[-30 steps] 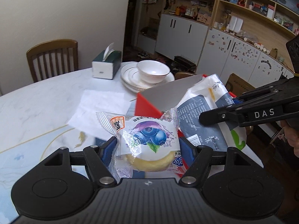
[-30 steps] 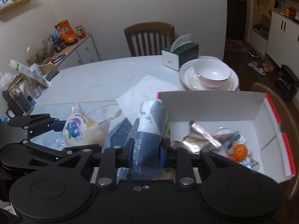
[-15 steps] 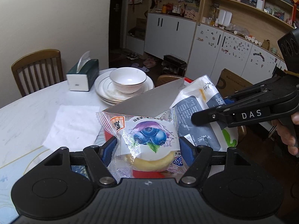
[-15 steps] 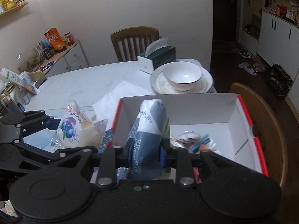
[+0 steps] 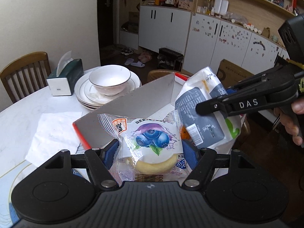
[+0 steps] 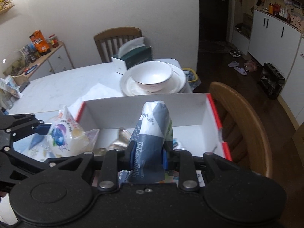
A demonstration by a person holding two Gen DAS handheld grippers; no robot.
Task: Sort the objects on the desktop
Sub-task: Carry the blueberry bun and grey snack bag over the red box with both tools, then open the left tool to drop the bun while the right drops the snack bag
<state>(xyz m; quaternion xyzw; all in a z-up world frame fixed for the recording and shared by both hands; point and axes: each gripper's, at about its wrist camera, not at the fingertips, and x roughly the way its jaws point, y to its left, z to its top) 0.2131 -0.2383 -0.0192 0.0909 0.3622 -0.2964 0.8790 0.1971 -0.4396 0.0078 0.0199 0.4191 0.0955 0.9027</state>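
My left gripper (image 5: 150,153) is shut on a blueberry cake packet (image 5: 150,144) and holds it at the near left wall of the red-edged white box (image 5: 133,102). The packet also shows in the right wrist view (image 6: 64,138). My right gripper (image 6: 147,156) is shut on a grey and white snack bag (image 6: 152,133) and holds it over the inside of the box (image 6: 190,110). The bag also shows in the left wrist view (image 5: 203,114). Several wrapped snacks (image 6: 115,144) lie on the box floor.
A white bowl (image 6: 152,74) on stacked plates and a green tissue box (image 6: 134,57) stand behind the box. A white paper sheet (image 5: 53,133) lies to its left. A wooden chair (image 6: 245,119) stands right of the box, another (image 6: 117,41) behind the table.
Both grippers have moved forward and right with their packets. The snack bag is now over the inside of the box and the cake packet is at its left wall.
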